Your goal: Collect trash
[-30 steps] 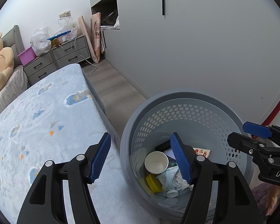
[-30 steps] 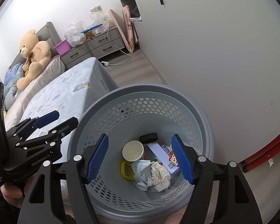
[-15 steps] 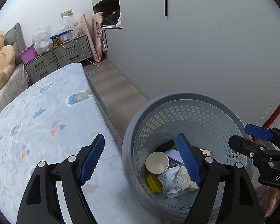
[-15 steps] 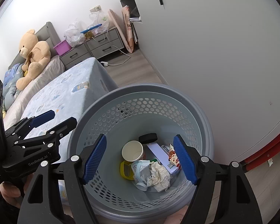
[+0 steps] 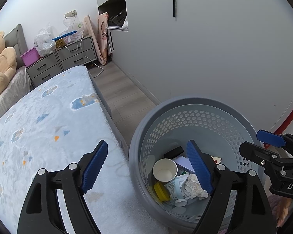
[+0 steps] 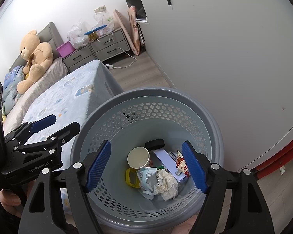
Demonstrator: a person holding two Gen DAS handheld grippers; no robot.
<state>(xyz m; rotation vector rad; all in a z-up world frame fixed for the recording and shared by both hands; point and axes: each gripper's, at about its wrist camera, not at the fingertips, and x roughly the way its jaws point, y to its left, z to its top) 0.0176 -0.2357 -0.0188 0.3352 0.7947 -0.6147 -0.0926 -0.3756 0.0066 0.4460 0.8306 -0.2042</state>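
Blue ribbed pads are seen spread wide on both tools: the left gripper [image 5: 147, 167], whose jaws have just been opening, and the right gripper [image 6: 146, 167] are both held empty above the grey perforated basket [image 6: 146, 101]. The left gripper straddles the basket's rim beside the patterned bed [image 5: 48, 120]. Inside the basket lie a paper cup [image 6: 138, 158], a crumpled tissue [image 6: 166, 183], a yellow lid [image 5: 161, 191], a black object [image 6: 154, 144], perhaps a case, and a white box [image 6: 167, 161].
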